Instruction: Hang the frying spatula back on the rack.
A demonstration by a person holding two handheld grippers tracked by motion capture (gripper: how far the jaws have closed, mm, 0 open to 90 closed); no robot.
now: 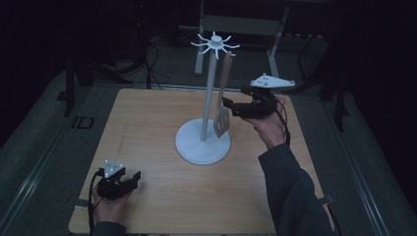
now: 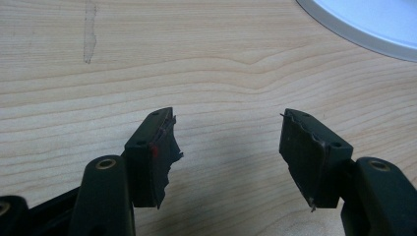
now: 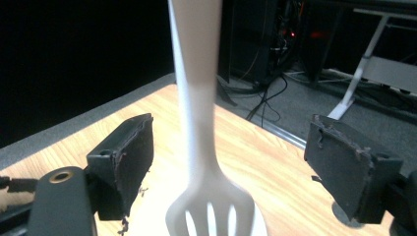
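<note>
Slotted spatula (image 1: 222,115): hangs from white hook stand (image 1: 203,142), between right gripper's (image 1: 235,106) spread jaws, untouched. Left gripper (image 1: 133,179): released, jaws apart over wooden table (image 1: 147,128), stand base beyond.

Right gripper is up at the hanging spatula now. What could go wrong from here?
1. The right gripper is open around the spatula, which hangs from a hook; closing off-centre could set it swinging.
2. Pulling sideways might tip the white stand, since the left gripper rests open on the table, not bracing its base.
</note>
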